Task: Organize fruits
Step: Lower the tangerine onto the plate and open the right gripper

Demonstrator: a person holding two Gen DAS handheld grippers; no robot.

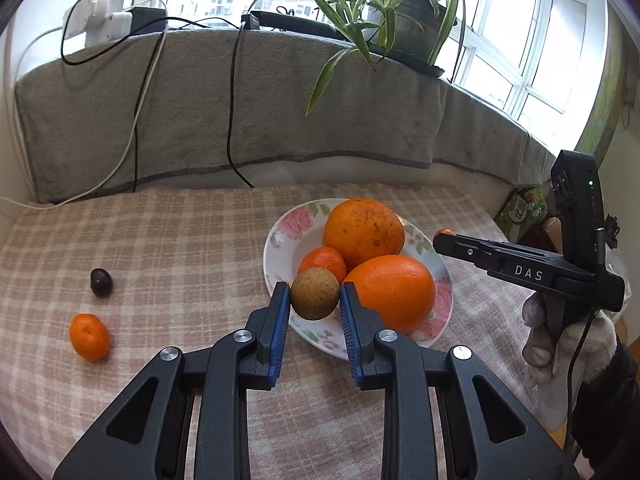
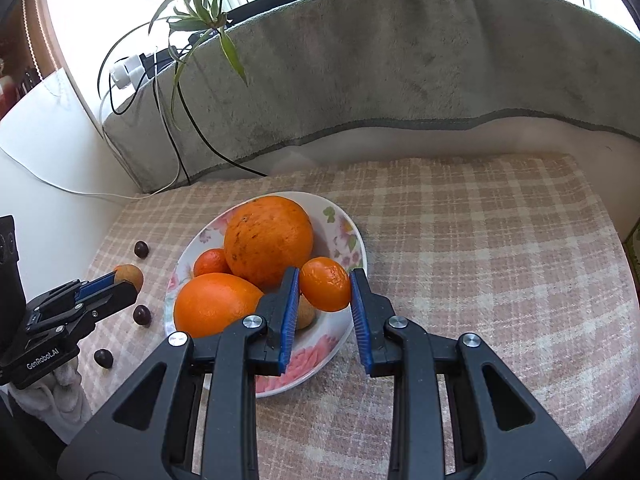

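Observation:
A floral plate [image 1: 280,240] [image 2: 352,236] on the plaid cloth holds two big oranges [image 1: 362,232] [image 1: 394,290] and a small tangerine [image 1: 324,262]. My left gripper [image 1: 315,300] is shut on a brown round fruit [image 1: 314,294] held over the plate's near rim; that fruit also shows in the right wrist view [image 2: 129,276]. My right gripper [image 2: 325,292] is shut on a tangerine [image 2: 325,289] above the plate's right side. Another brown fruit [image 2: 306,314] lies on the plate under it. Off the plate lie a tangerine [image 1: 90,336] and dark plums [image 1: 101,282] [image 2: 142,315].
A grey towel-covered sill [image 1: 240,112] rises behind the table, with cables [image 1: 230,120] hanging down, chargers [image 1: 104,20] and a potted plant [image 1: 400,20] on top. A green box [image 1: 522,212] stands at the table's right edge.

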